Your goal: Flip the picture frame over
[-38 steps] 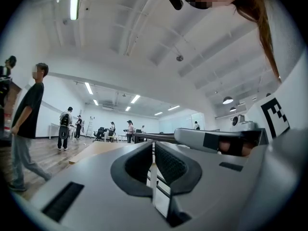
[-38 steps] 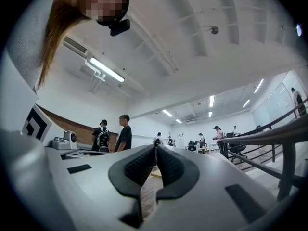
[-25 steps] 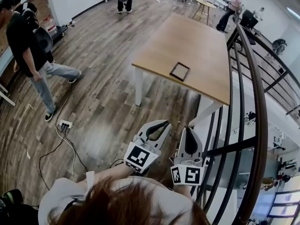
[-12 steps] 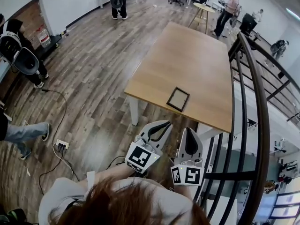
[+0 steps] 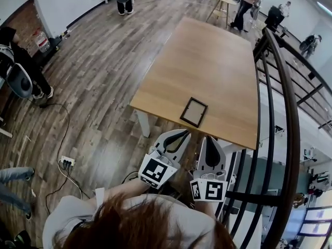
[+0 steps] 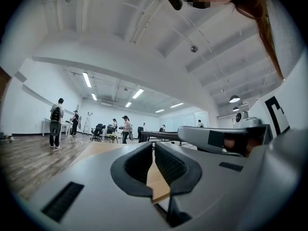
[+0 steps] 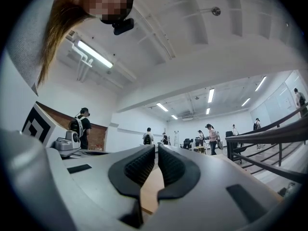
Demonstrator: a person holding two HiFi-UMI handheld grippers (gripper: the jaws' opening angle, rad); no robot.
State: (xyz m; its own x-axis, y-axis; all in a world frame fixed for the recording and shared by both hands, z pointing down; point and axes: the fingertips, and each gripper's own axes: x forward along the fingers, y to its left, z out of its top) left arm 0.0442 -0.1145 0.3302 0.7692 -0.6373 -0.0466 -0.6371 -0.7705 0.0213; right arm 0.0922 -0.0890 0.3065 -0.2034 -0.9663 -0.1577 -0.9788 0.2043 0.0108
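A small picture frame (image 5: 193, 112) with a dark border lies flat on the wooden table (image 5: 207, 51), close to its near edge. Both grippers are held close to my body, short of the table, and point towards it. My left gripper (image 5: 182, 133) is shut with nothing between its pads (image 6: 144, 160). To its right, my right gripper (image 5: 210, 139) is also shut and empty, its pads (image 7: 168, 165) nearly meeting. A strip of the table top (image 7: 153, 179) shows through each gripper's jaws. The frame itself is in neither gripper view.
A black metal railing (image 5: 288, 113) curves along the table's right side. A power strip (image 5: 66, 163) with cables lies on the wood floor at left. People stand at the room's far end and at the left edge (image 5: 15, 61). A small round table (image 5: 226, 1) stands beyond.
The table and picture frame have drawn nearer and lower in the head view as I walked forward. The person at left slid out of view. Both grippers kept their pose, shut.
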